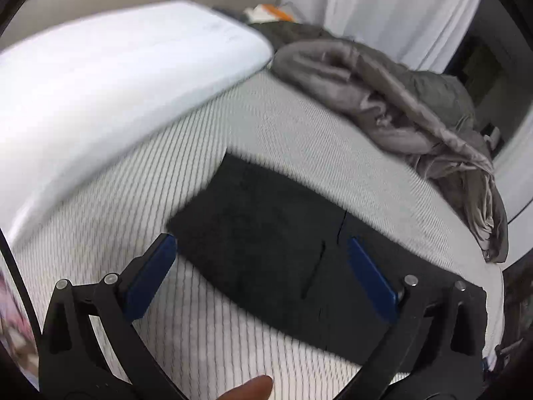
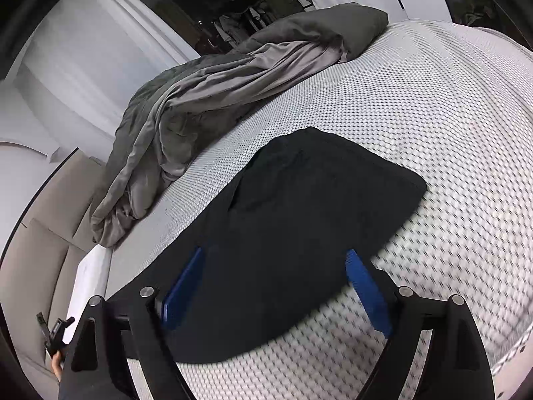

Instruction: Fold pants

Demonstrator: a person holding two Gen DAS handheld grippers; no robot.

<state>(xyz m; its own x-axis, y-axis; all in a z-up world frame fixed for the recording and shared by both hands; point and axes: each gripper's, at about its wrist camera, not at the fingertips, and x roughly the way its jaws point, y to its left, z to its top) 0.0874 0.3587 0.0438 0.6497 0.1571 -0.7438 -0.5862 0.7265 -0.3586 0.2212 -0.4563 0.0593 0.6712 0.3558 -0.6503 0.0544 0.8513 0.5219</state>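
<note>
Black pants (image 1: 276, 243) lie folded flat on the white textured mattress (image 1: 206, 180). In the left wrist view my left gripper (image 1: 261, 250) hovers just above their near edge, jaws wide apart, blue pads (image 1: 150, 276) clear of the cloth. The right wrist view shows the same pants (image 2: 299, 233) as a dark folded slab. Over their near part my right gripper (image 2: 274, 260) stands open, with the cloth below the blue pads (image 2: 366, 290) and nothing pinched. A fingertip (image 1: 253, 388) shows at the bottom of the left view.
A crumpled grey blanket (image 1: 416, 116) lies along the far side of the mattress, seen also as the blanket (image 2: 206, 90) in the right view. A white pillow (image 1: 110, 80) lies at the head. A beige headboard (image 2: 43, 233) and white curtains (image 1: 383, 10) stand behind.
</note>
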